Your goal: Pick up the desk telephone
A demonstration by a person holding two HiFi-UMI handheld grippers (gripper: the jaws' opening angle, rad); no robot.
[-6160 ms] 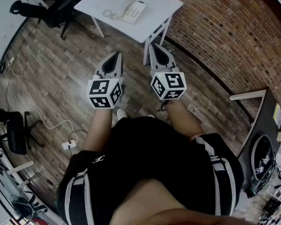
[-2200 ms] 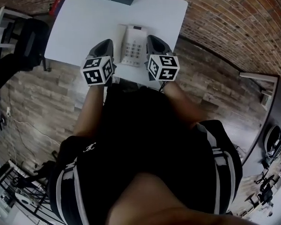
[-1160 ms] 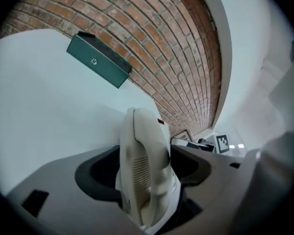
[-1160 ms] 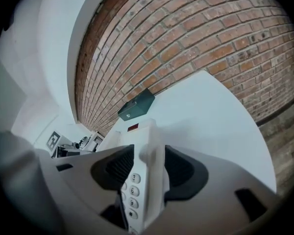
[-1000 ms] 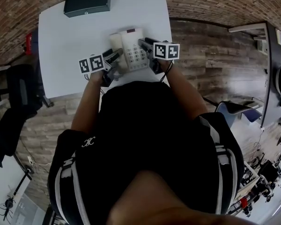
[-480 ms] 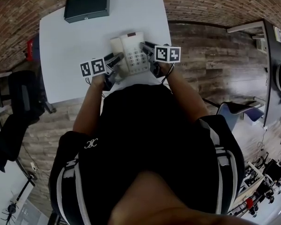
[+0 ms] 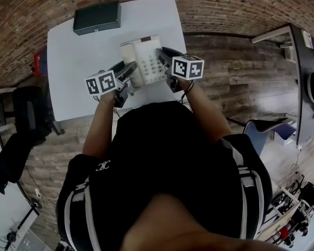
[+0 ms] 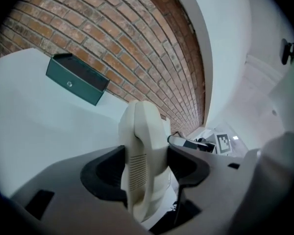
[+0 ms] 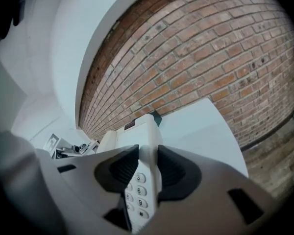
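Observation:
The cream desk telephone hangs just above the white table, held from both sides. My left gripper is clamped on its handset side: in the left gripper view the pads press the handset between them. My right gripper grips the keypad side. Its jaws are still closing, and the phone's right edge sits squeezed between the dark pads, with number keys showing below. The left gripper and right gripper both point slightly downward.
A dark green flat box lies at the table's far side, also in the left gripper view as the green box. A brick wall rises behind the table. A black chair stands left of it, above wood flooring.
Both grippers have closed on the telephone's sides and risen together. The phone has come up off the table with them and looks larger in the head view.

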